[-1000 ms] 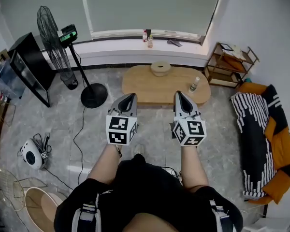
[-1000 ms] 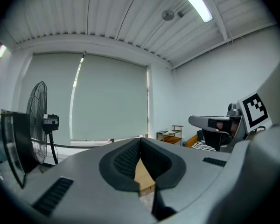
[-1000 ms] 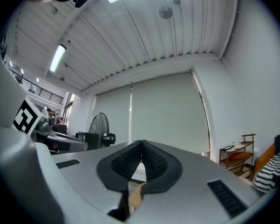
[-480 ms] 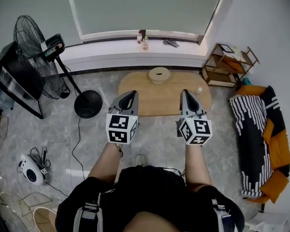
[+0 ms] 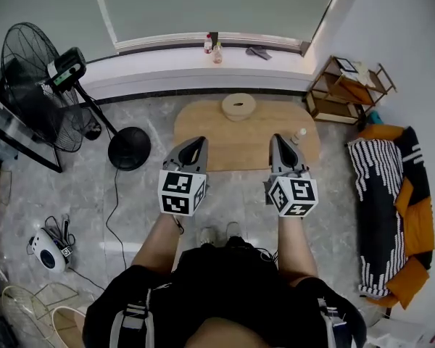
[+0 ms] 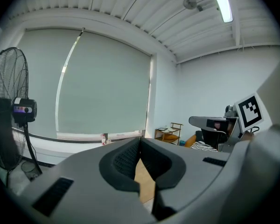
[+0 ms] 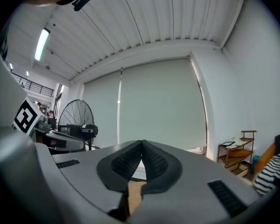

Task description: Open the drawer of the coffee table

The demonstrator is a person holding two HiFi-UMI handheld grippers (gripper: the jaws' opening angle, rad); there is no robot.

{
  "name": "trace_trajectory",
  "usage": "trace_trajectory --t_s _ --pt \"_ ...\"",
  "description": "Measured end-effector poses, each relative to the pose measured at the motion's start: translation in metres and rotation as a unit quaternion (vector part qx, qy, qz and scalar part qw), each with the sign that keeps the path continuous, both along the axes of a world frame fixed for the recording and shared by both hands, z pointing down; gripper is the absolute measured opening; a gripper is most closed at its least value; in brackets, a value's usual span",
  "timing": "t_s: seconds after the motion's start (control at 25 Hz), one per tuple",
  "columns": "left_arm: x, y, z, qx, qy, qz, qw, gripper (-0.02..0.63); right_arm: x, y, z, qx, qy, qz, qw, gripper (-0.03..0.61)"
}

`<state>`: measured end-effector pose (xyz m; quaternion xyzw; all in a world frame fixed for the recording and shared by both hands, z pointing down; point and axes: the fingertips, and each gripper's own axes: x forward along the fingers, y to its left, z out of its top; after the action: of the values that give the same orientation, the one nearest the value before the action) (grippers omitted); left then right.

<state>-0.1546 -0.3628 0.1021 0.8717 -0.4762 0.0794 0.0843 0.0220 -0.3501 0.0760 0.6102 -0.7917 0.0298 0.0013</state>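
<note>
Your left tool (image 5: 194, 143), right tool (image 5: 276, 141): both closed tight, nothing held. Oval wooden desk (image 5: 235, 135) just ahead on floor. Drawer not visible; likely rigid, light. Grip its handle, pull straight.

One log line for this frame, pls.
left tool: shut, empty | right tool: shut, empty | both point toward coffee table, not touching | drawer: not in view
</note>
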Motion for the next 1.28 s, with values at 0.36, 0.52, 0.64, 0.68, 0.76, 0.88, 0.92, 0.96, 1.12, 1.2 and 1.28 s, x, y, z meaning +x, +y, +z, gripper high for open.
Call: trace_trajectory --t_s 0.36,0.52,0.64,0.68,0.76,0.88,0.92,0.96,1.12,1.2,1.28 --pt "0.048 -0.024 0.027 -0.021 -0.032 -0.032 0.9988 0.021 0.046 -0.042 0.033 -0.017 -0.019 -0.057 0.998 0.015" --pt "0.064 -0.036 0.053 -0.031 -0.03 -0.053 0.9977 0.021 0.067 -0.062 0.068 -0.037 -0.021 -0.08 0.996 0.015" --pt "0.067 -0.041 0.077 -0.033 -0.03 -0.085 0.9954 0.021 0.08 -0.069 0.102 -0.056 -0.03 -0.106 0.992 0.015" --pt "0.068 -0.044 0.086 -0.034 -0.033 -0.095 0.9944 0.02 0.085 -0.073 0.115 -0.064 -0.033 -0.112 0.991 0.015" --pt "0.07 -0.049 0.103 -0.037 -0.039 -0.109 0.9926 0.021 0.094 -0.081 0.143 -0.084 -0.036 -0.117 0.989 0.015" --pt "0.065 -0.052 0.135 -0.053 -0.049 -0.119 0.9902 0.021 0.099 -0.087 0.182 -0.11 -0.042 -0.119 0.986 0.015" --pt "0.062 -0.051 0.147 -0.06 -0.053 -0.122 0.9893 0.021 0.098 -0.086 0.195 -0.116 -0.041 -0.121 0.985 0.015" --pt "0.059 -0.051 0.16 -0.065 -0.056 -0.125 0.9884 0.021 0.097 -0.085 0.208 -0.12 -0.037 -0.122 0.984 0.015" --pt "0.047 -0.042 0.216 -0.074 -0.062 -0.127 0.9871 0.021 0.094 -0.074 0.265 -0.126 -0.019 -0.124 0.984 0.015" --pt "0.04 -0.03 0.256 -0.074 -0.065 -0.127 0.987 0.021 0.094 -0.061 0.3 -0.124 -0.014 -0.122 0.985 0.015" --pt "0.03 -0.019 0.303 -0.077 -0.068 -0.134 0.9856 0.021 0.094 -0.048 0.344 -0.122 -0.016 -0.12 0.985 0.015"
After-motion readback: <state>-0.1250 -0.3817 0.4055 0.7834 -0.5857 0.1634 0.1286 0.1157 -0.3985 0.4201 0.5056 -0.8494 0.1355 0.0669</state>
